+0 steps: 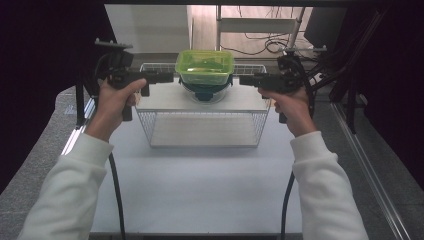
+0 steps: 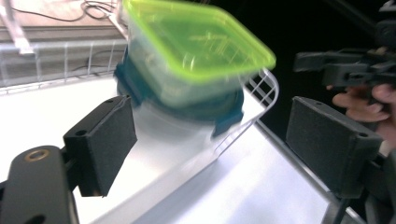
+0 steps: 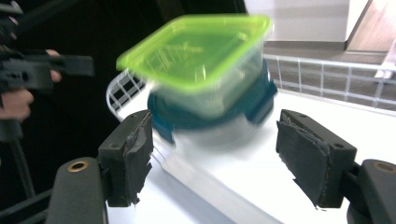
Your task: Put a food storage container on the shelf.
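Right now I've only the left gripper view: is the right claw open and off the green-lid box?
Observer: Yes. The right claw is open, and the box lies beyond it, untouched.
Operator: Are its pads in good shape?
Observer: No, the pads are frayed at the edges.
Operator: Where does the box sit?
Observer: Mid-back on top of the wire rack.

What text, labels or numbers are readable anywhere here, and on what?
No readable text in any view.
Green lid of the top container: faint raised moulding, blurred, no letters can be made out.
Teal-lidded container below it: no label visible.
Wire rack: unmarked.
Left tongs and right tongs: plain black, no print seen.
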{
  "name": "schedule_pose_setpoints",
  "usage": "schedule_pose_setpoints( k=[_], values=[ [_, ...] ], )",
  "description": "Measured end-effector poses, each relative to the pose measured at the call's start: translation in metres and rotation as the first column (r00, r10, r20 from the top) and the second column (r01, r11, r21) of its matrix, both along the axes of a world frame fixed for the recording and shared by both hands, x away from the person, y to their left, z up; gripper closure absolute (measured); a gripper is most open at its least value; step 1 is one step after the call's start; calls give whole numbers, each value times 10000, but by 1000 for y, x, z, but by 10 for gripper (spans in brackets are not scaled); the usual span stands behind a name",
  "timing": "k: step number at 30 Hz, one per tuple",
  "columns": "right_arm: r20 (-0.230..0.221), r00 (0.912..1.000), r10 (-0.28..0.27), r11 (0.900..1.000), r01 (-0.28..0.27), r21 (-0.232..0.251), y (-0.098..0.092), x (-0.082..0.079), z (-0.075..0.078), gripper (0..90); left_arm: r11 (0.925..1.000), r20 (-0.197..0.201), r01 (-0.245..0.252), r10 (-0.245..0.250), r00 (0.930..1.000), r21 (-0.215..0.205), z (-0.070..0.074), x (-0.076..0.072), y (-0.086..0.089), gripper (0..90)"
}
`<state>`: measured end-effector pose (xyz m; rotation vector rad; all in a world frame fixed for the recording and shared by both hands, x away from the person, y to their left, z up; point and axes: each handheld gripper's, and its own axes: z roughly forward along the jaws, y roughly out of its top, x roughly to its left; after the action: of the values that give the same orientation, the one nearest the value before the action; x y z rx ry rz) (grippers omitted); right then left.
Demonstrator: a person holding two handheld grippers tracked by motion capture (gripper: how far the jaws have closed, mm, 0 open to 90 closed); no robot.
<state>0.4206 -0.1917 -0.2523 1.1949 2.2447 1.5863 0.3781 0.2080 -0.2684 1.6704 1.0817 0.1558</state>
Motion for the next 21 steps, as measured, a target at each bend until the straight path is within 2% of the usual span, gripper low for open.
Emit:
schedule_pose_setpoints(
  k=[3, 5, 10, 12, 14, 16, 18, 20, 21],
  values=[
    [270, 9995, 134, 9998, -130, -161, -10, -19, -8, 263, 9985, 213, -140, 129, 9997, 523, -14, -22, 1, 168],
    [424, 9990, 134, 9997, -124, -228, -16, -33, -14, 263, 9979, 332, -117, 96, 9994, 645, -25, -37, 1, 173],
    [963, 9945, 414, 9980, -366, -506, -29, -71, -36, 263, 9934, 438, 231, -282, 9986, 1125, -63, -74, -2, 181],
    [947, 9941, 534, 9978, -493, -454, -34, -85, -51, 263, 9914, 370, 288, -338, 9987, 1277, -81, -85, -3, 184],
    [829, 9948, 585, 9974, -548, -462, -37, -97, -68, 263, 9868, 292, 147, -196, 9994, 1611, -98, -93, -4, 187],
    [727, 9957, 572, 9966, -525, -642, -40, -106, -85, 263, 9825, 193, 106, -145, 9997, 1861, -115, -98, -4, 187],
    [573, 9971, 503, 9961, -459, -753, -43, -113, -102, 263, 9810, 110, 7, -29, 9999, 1938, -130, -102, -4, 187],
    [484, 9981, 370, 9957, -327, -869, -46, -119, -118, 263, 9719, 61, -192, 183, 9998, 2348, -146, -105, -5, 187],
    [405, 9988, 276, 9954, -238, -926, -48, -121, -126, 263, 9699, -34, -189, 203, 9998, 2429, -154, -106, -5, 187]
  ],
)
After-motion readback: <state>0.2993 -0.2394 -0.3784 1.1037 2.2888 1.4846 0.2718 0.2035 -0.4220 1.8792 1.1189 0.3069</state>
